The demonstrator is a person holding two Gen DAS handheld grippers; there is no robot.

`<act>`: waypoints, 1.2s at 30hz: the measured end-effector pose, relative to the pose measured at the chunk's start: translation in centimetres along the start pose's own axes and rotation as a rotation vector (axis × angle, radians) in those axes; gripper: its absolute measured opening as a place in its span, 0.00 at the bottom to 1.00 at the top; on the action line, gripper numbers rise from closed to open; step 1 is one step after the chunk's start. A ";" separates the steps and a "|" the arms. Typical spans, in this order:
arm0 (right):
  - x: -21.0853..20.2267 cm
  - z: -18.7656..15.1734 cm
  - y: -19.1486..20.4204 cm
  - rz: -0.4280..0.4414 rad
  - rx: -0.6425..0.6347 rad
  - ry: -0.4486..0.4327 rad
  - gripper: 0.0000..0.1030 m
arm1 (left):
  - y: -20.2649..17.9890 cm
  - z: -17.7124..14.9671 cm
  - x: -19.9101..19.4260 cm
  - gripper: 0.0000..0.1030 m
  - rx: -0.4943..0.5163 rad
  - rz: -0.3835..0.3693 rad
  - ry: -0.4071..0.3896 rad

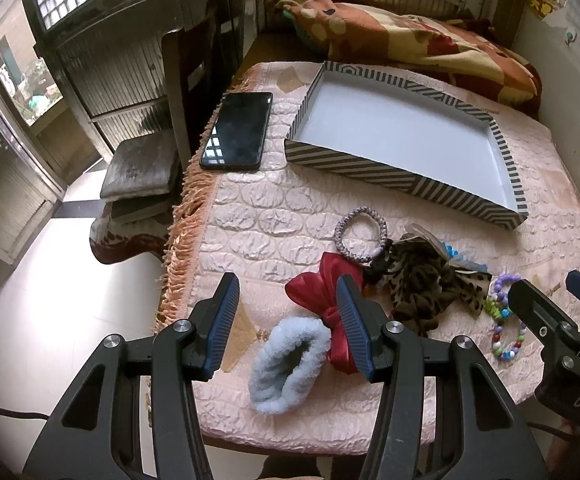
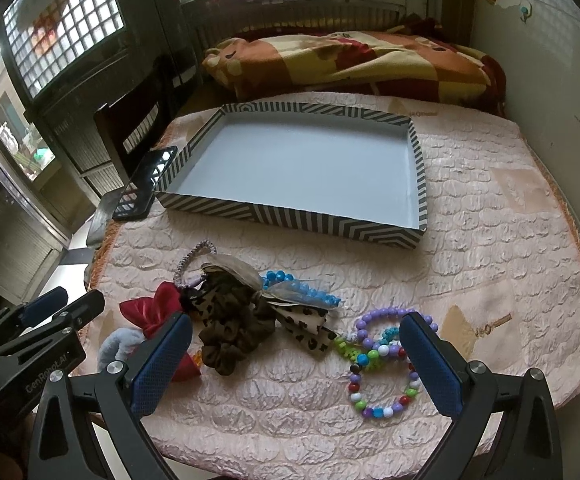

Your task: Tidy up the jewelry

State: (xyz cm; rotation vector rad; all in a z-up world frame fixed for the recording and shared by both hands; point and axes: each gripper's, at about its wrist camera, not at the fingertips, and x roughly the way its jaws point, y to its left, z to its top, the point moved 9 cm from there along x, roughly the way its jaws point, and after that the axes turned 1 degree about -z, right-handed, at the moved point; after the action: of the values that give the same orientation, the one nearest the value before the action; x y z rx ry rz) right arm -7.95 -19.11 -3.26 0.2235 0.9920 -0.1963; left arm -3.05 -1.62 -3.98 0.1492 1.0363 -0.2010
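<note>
Phone [image 1: 237, 131] lies beside striped tray [image 1: 331, 159]; scrunchies [image 2: 226, 334] and bracelets [image 2: 381, 376] crowd nearer.

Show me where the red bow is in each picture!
Left wrist view: the red bow lies low in the middle, partly behind the right finger of the left tongs.
Right wrist view: it sits at the lower left, behind the left finger of the right tongs.
Shared landmark: the striped box, farther back on the table.

A black phone [image 1: 237, 131] lies near a folded blanket [image 1: 409, 40].
</note>
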 end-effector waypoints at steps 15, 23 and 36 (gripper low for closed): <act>0.7 0.2 0.5 -0.003 -0.016 0.012 1.00 | 0.1 0.5 0.4 0.49 0.002 -0.003 0.004; 1.0 0.1 0.4 -0.003 -0.014 0.010 1.00 | 0.4 0.4 0.7 0.49 0.009 -0.017 0.002; 1.4 -0.1 0.0 -0.006 -0.010 0.025 1.00 | 0.3 -0.1 1.0 0.49 0.013 -0.026 0.018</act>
State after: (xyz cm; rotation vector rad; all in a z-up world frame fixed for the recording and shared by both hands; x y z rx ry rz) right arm -7.32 -19.20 -4.49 0.2147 1.0187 -0.1949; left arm -2.57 -1.45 -4.93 0.1498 1.0557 -0.2306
